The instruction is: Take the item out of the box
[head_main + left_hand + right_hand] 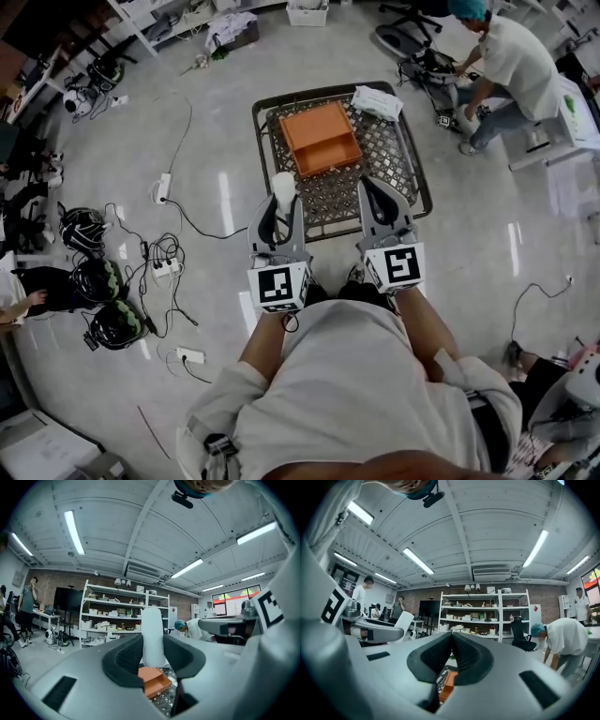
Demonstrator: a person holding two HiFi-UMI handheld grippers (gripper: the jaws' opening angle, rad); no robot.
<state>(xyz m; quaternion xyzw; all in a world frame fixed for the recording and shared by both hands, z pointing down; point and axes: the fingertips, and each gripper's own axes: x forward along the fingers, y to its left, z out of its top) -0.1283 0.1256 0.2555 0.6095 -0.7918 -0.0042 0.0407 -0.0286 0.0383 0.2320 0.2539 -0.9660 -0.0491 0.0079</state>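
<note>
Looks like the take-out step is basically done: the left gripper point(280, 202) is clamped on a white cylinder-shaped item point(153, 634), held upright in the air on the near side of the orange box point(320, 139) on the wire cart point(416, 184). The right gripper point(451, 641) is squeezed closed on nothing. Next move, I'd guess, is finding somewhere to set the item down.

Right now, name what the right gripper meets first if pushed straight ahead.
Nothing near: the right gripper points level above the orange open box; the way looks free to the far white shelving rack, though depth is unclear.
</note>
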